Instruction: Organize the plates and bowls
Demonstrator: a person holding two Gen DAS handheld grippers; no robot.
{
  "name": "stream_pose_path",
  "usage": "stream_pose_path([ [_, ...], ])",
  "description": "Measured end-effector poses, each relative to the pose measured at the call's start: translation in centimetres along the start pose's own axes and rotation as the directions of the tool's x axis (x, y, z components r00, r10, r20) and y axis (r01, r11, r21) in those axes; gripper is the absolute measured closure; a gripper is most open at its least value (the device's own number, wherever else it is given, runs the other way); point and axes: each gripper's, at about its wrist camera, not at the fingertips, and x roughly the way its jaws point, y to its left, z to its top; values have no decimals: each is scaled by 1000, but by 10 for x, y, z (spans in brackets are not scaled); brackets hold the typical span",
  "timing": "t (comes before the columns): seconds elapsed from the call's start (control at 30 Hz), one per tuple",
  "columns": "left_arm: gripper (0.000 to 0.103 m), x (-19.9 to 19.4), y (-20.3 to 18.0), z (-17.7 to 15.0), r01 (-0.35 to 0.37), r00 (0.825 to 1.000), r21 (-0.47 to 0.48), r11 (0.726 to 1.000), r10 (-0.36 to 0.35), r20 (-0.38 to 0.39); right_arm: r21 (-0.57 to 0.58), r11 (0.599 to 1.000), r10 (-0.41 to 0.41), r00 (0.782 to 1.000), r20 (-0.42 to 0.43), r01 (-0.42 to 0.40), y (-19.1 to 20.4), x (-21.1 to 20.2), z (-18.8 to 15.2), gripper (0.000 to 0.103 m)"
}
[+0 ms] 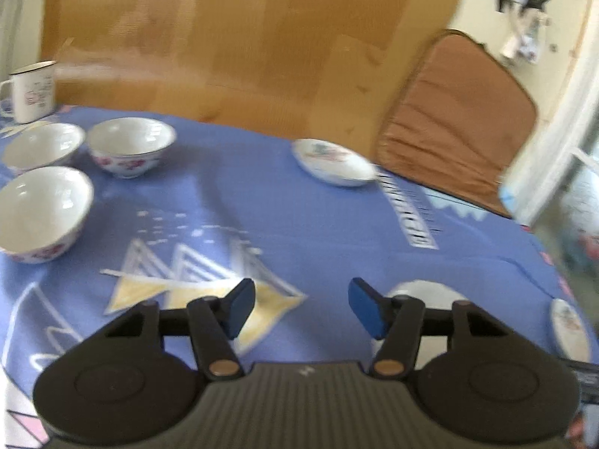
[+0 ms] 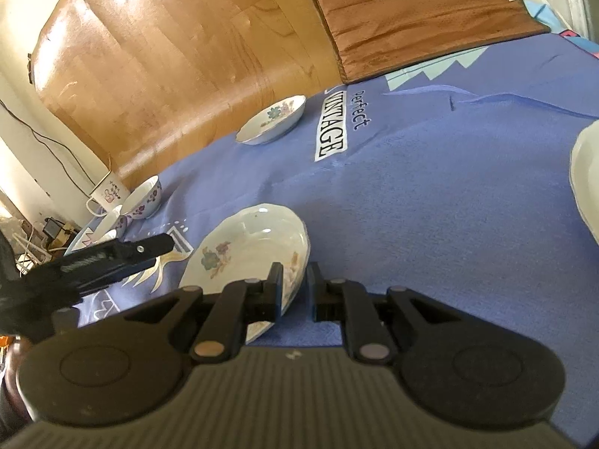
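Note:
My left gripper [image 1: 301,308] is open and empty above the blue cloth [image 1: 299,217]. Three white floral bowls [image 1: 131,146] stand at the left. A shallow floral plate [image 1: 333,162] lies at the far edge, and another plate's rim [image 1: 569,329] shows at the right. In the right wrist view my right gripper [image 2: 294,290] is shut on the rim of a floral plate [image 2: 243,250], held tilted over the cloth. The far plate [image 2: 271,119] lies by the wooden board. Bowls [image 2: 144,198] sit at the left, beside the left gripper [image 2: 119,254].
A white enamel mug [image 1: 32,91] stands at the back left. A wooden board [image 1: 243,37] leans behind the table, with a brown cushion [image 1: 456,119] to its right. Another white dish rim [image 2: 586,176] shows at the right edge. The table edge drops off at the right.

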Motion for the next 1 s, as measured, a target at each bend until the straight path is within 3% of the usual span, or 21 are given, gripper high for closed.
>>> stream_pose_path([
  [0.07, 47, 4, -10, 2, 28, 999, 17, 999, -27, -24, 2, 1000, 1, 1000, -1, -1, 0, 1, 0, 86],
  [0.17, 63, 20, -23, -1, 58, 993, 42, 997, -53, -101, 19, 1000, 11, 1000, -12, -11, -3, 3, -1, 88],
  [0.2, 74, 26, -27, -4, 78, 988, 49, 996, -71, -135, 24, 1000, 13, 1000, -17, -12, -3, 4, -2, 89],
  [0.27, 83, 27, -39, -11, 84, 989, 102, 991, -71, -132, 19, 1000, 12, 1000, -13, -11, -2, 4, -5, 89],
  [0.5, 86, 15, -44, -10, 97, 985, 64, 993, -87, -151, -26, 1000, -1, 1000, 10, 2, 1, -7, -10, 89],
  [0.7, 86, 17, -93, 3, 152, 981, 136, 979, -132, -143, -8, 999, -39, 993, 114, 40, -16, -38, -5, 89],
  [0.8, 86, 28, -129, 5, 215, 969, 162, 963, -189, -161, 2, 994, -107, 975, 192, 109, -32, -62, -3, 89],
  [1.0, 86, 57, -211, -6, 324, 939, 252, 912, -278, -202, 106, 966, -256, 919, 299, 235, -84, -110, 0, 89],
])
